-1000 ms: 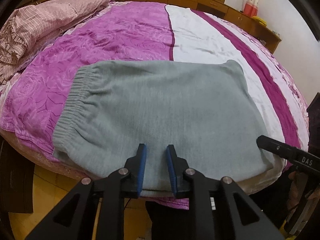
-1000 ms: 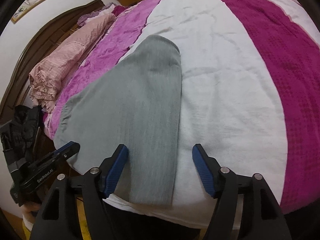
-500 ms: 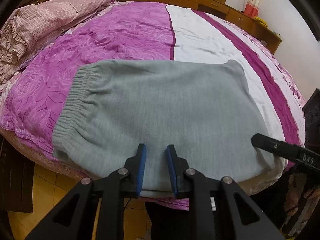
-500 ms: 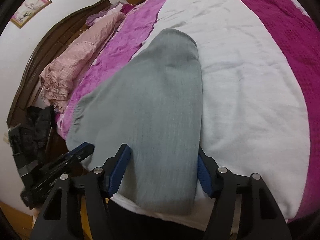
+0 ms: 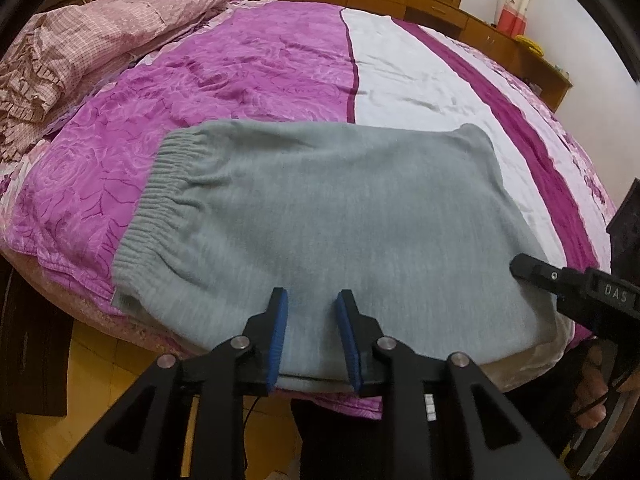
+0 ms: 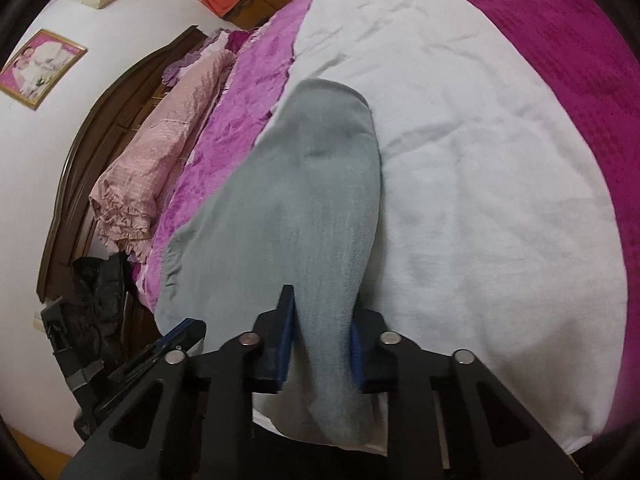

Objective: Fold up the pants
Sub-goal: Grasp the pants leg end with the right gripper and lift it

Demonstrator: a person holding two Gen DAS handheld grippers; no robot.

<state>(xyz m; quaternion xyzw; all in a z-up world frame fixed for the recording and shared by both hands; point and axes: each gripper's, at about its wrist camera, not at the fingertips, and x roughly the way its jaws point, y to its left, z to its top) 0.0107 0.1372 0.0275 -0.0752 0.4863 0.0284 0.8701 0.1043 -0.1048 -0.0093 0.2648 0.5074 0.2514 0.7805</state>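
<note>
Grey knit pants (image 5: 340, 220) lie folded across the near edge of the bed, with the elastic waistband (image 5: 160, 200) at the left. My left gripper (image 5: 312, 294) sits over their near edge. Its jaws are opening, and the cloth lies flat between the blue pads (image 5: 278, 336). My right gripper (image 6: 322, 308) is at the right end of the pants (image 6: 312, 200). Its jaws are closing, and the cloth is bunched and pinched between them. The right gripper's finger (image 5: 560, 280) shows at the right edge of the left wrist view.
The bed has a purple and white striped cover (image 5: 260, 60). A pink quilt (image 5: 80, 40) is heaped at its far left by the dark headboard (image 6: 100, 140). A black bag (image 6: 100, 292) sits beside the bed. A hand (image 5: 596, 368) holds the right gripper. Below is yellow floor.
The right gripper's jaws have closed from wide apart onto the right end of the pants, gathering the cloth. The left gripper's jaws have spread slightly and it has stayed in place.
</note>
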